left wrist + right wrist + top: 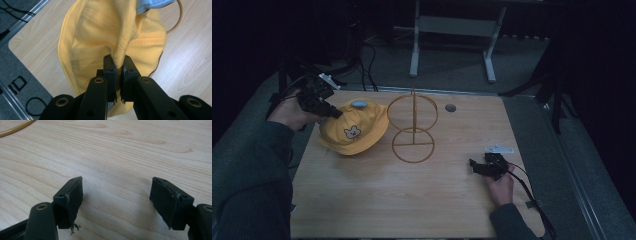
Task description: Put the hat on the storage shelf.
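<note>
Left gripper (119, 65): clamped on yellow hat (100, 37) brim fold.
Hat stand (413, 127): just right of hat, probably its target.
Right gripper (116, 200): jaws apart, idle.

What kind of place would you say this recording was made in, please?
Probably a lab or workshop set up for recording, not a home. A bare wooden table stands on grey carpet with cables trailing across the floor, and the metal legs of another workbench show behind. The surroundings are dark.
</note>
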Available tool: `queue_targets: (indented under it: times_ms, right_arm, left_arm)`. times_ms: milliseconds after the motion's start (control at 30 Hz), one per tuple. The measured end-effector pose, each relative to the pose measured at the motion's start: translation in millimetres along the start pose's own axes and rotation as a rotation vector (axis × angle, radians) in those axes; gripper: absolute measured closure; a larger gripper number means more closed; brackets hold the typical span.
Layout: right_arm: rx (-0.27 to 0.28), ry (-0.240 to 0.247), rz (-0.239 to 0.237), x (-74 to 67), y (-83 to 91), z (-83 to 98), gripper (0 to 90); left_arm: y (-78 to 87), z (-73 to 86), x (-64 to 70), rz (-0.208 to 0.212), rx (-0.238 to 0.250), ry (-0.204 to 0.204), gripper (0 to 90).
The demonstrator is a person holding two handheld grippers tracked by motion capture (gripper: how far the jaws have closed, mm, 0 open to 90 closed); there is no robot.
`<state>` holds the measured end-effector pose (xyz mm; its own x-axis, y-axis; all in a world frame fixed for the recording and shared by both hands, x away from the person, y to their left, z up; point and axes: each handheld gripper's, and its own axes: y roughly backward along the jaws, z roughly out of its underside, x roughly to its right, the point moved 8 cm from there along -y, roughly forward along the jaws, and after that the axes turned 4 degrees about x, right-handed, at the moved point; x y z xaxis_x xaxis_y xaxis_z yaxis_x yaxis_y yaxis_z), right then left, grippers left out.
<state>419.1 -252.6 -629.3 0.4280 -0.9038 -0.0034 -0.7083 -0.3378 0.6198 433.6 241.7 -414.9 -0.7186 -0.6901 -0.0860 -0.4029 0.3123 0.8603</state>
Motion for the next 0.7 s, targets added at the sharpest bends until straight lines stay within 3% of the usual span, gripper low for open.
queue_targets:
  times_ms: [700]
  right_arm:
    - [0.000,0.000,0.000,0.0,0.0,0.0,26.5]
  left_arm:
    - [20.6,-5.7,-6.1,-0.023,0.058,0.021,84.6]
